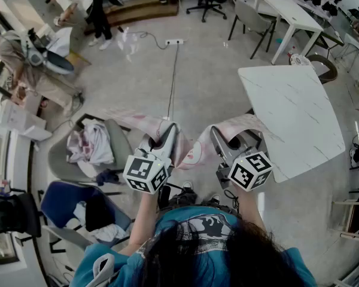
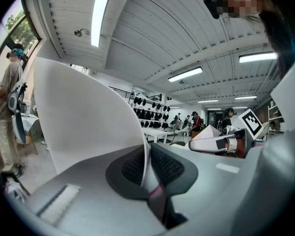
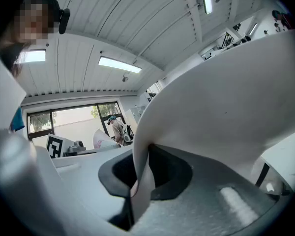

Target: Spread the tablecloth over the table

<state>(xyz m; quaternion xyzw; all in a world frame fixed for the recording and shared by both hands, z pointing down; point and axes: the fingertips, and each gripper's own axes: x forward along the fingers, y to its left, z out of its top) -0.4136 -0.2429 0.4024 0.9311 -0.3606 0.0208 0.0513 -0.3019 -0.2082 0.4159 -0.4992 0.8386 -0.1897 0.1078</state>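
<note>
Your left gripper (image 1: 166,131) clamped on tablecloth (image 1: 193,153) edge; thin white fold pinched between dark pads (image 2: 130,167), sheet rising to left in left gripper view; your right gripper (image 1: 220,135) likewise closed on cloth, sheet billowing up and right in right gripper view; both grippers level, side by side; cloth hangs slack between them, in air; white marbled table (image 1: 299,112) just right of right gripper.
</note>
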